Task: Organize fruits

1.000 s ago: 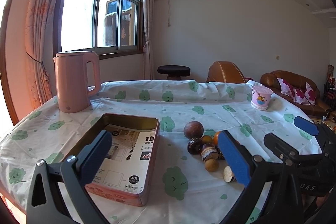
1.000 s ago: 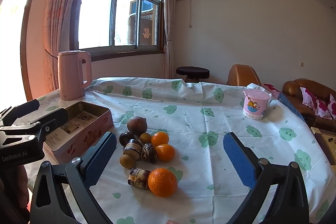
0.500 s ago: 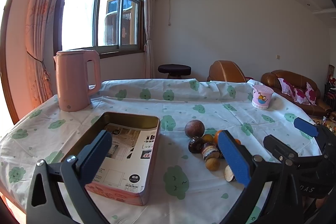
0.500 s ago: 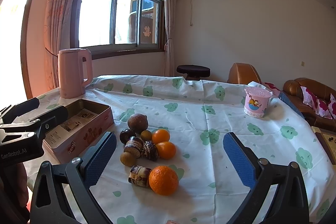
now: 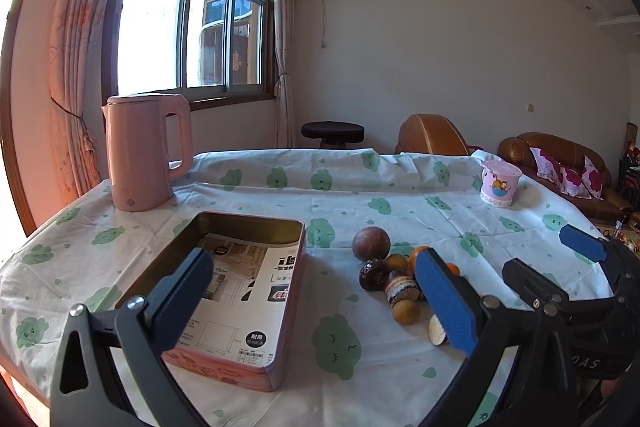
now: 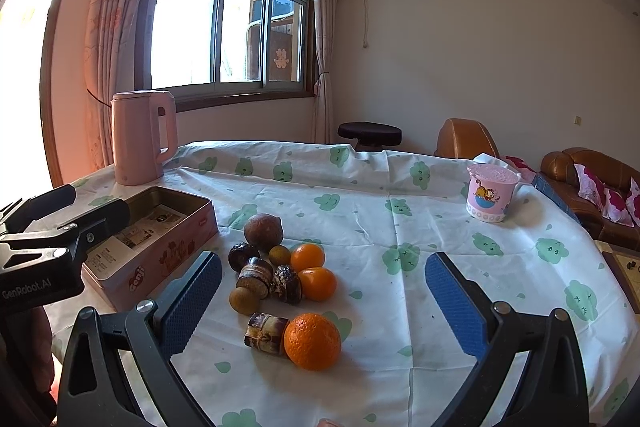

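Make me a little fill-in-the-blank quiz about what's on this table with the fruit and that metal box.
1. The biggest orange lies touching a short piece of ____.
2. The tin holds no fruit, only printed ____.
3. The kettle near the window is coloured ____.
4. The jaws of both the left gripper and the right gripper stand ____.

Missing words: sugarcane; paper; pink; open
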A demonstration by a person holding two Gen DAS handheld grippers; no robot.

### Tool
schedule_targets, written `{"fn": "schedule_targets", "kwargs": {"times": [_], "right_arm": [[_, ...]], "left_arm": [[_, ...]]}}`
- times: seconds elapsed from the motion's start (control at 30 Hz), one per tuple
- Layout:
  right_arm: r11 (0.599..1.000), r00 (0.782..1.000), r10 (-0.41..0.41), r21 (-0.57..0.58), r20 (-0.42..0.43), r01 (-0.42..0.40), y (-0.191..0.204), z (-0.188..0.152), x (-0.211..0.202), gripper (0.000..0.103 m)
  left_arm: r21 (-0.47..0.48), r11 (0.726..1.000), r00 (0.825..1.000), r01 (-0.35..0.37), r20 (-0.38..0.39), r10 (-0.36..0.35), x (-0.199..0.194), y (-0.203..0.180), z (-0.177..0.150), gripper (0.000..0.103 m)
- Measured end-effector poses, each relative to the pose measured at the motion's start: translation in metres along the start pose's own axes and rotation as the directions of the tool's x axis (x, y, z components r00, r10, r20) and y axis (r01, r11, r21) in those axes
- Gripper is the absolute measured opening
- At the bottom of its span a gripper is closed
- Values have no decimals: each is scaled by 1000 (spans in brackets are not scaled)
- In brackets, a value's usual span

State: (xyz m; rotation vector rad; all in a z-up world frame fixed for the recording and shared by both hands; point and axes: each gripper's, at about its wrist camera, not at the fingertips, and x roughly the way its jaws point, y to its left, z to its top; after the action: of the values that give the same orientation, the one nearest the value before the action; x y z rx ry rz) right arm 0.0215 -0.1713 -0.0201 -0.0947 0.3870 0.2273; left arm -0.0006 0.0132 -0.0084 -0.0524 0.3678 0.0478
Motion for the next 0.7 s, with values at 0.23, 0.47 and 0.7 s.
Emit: {"fn": "schedule_targets", "kwargs": {"times": [0.23,0.47,0.7], "right_arm": [[1000,1000,4,8,-5,-4,-3,0,3,102],[1000,1000,11,26,-23,-11,-15,-11,8,102],[999,996,32,25,-85,-30,-24,-32,19,101]], "left_arm": [[2,1000,1000,-1,-11,1,3,-5,-1,103],[9,1000,999,16,-34,-16,10,-11,-6,103],[1,997,990,77,-114,-77,28,-23,-22,103]]}}
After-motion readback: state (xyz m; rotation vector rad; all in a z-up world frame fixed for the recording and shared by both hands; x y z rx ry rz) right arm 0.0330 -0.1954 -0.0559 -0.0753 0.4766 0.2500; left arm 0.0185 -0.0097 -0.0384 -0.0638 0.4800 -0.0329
